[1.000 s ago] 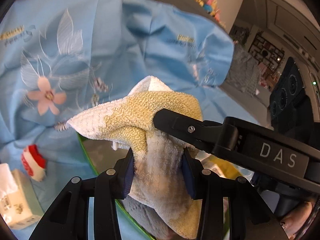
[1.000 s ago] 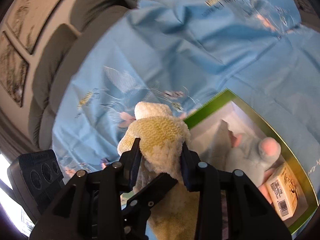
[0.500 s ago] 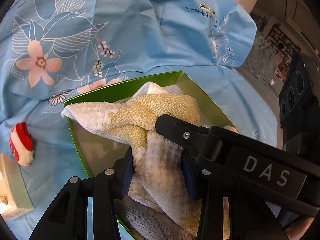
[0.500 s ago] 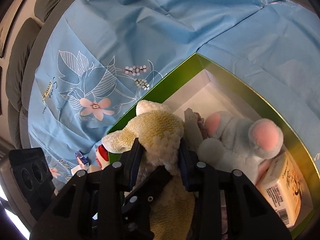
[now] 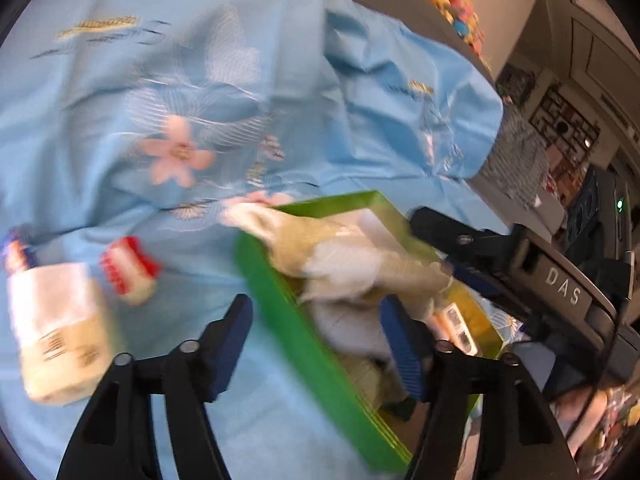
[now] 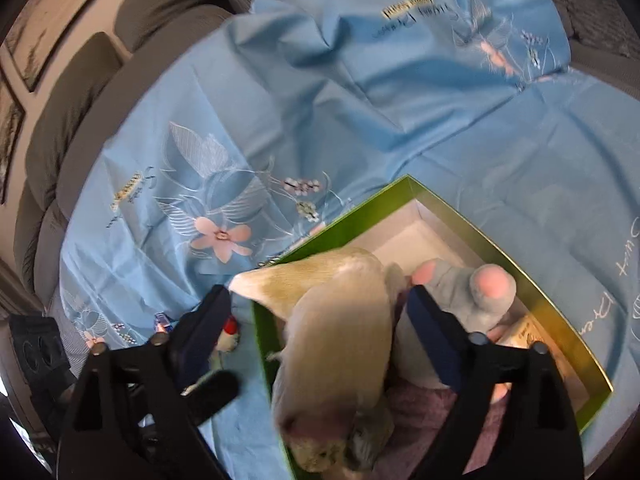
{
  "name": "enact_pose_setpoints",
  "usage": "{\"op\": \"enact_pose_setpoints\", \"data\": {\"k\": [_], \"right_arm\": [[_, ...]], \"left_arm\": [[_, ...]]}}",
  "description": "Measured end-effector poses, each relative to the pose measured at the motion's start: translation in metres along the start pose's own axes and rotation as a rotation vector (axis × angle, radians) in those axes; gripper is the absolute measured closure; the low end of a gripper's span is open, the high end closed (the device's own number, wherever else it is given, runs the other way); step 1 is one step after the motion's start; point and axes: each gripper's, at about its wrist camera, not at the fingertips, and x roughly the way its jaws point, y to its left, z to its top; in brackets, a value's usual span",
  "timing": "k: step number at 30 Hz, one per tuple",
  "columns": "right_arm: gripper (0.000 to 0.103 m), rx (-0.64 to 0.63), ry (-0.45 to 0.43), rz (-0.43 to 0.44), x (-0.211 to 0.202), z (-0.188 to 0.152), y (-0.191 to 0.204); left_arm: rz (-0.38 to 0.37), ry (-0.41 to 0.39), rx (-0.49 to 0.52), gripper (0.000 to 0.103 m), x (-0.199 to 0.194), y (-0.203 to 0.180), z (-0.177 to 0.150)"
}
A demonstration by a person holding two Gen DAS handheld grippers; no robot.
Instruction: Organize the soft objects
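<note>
Jaws of the left gripper (image 5: 316, 322) and right gripper (image 6: 318, 312) are both opening wide, pads clear of the yellow-white towel (image 6: 340, 336), which lies in the green box (image 6: 520, 276), toward 6 o'clock.

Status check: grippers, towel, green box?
Left gripper and right gripper both opening, nothing pinched. Yellow towel lies in green box, one corner draped over its rim. Grey plush beside it.

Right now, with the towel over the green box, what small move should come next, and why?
Probably lift both grippers clear: the left gripper and right gripper are opening, pads off the yellow towel, which lies in the green box.
</note>
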Motion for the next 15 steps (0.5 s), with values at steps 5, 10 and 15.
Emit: {"op": "enact_pose_setpoints", "data": {"k": [5, 10, 15], "right_arm": [[0.004, -0.074, -0.034, 0.001, -0.017, -0.016, 0.023], [0.003, -0.172, -0.011, 0.039, -0.021, -0.032, 0.068], [0.002, -0.303, 0.055, 0.121, -0.013, -0.052, 0.137]], "left_arm": [[0.094, -0.054, -0.086, 0.033, -0.058, 0.056, -0.023], [0.209, -0.106, -0.22, 0.033, -0.111, 0.126, -0.052], [0.313, -0.164, -0.377, 0.024, -0.149, 0.193, -0.085]]}}
